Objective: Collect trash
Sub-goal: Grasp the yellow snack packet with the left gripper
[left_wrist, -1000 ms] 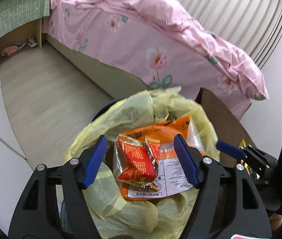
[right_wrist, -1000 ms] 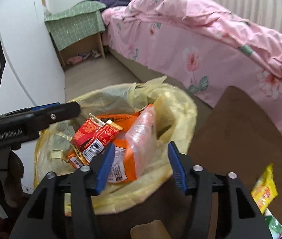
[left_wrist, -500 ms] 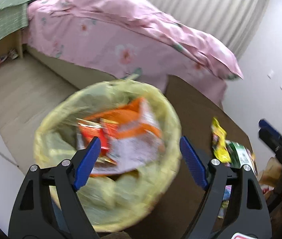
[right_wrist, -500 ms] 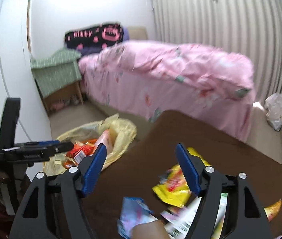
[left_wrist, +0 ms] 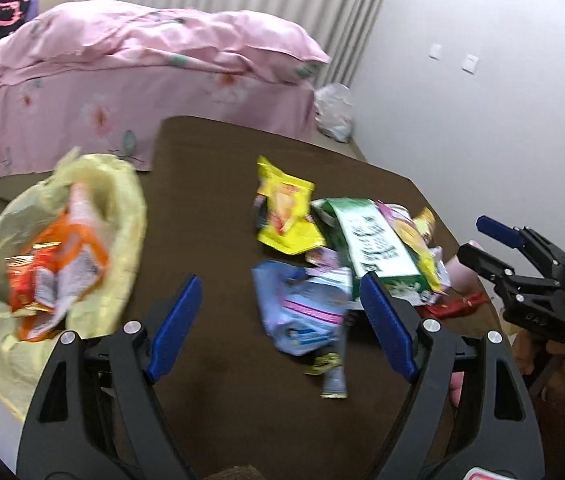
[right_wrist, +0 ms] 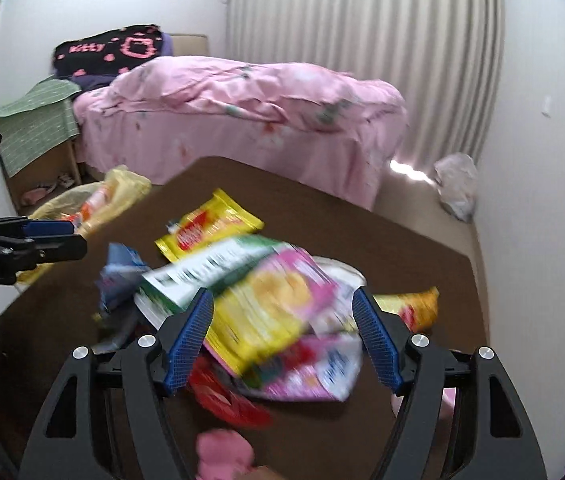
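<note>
- Left gripper (left_wrist: pixel 282 322) is spread wide, nothing between its pads, over the brown table (left_wrist: pixel 210 200)
- Right gripper (right_wrist: pixel 284 338) is spread wide too; a blurred pink-and-yellow wrapper (right_wrist: pixel 278 308) lies below the gap, pads clear of it
- Trash is heaped at the table's right: a yellow packet (left_wrist: pixel 286 216) farthest, a green-and-white carton (left_wrist: pixel 378 248) right of it, a blue wrapper (left_wrist: pixel 302 312) nearest, a red wrapper (left_wrist: pixel 452 306) at the right edge
- Bin (left_wrist: pixel 54 248) with a yellow liner stands left of the table, touching its edge, with orange and red packets inside
- Pink bed (left_wrist: pixel 122 80) lies beyond
- A white bag (left_wrist: pixel 334 112) sits on the floor by the far wall
</note>
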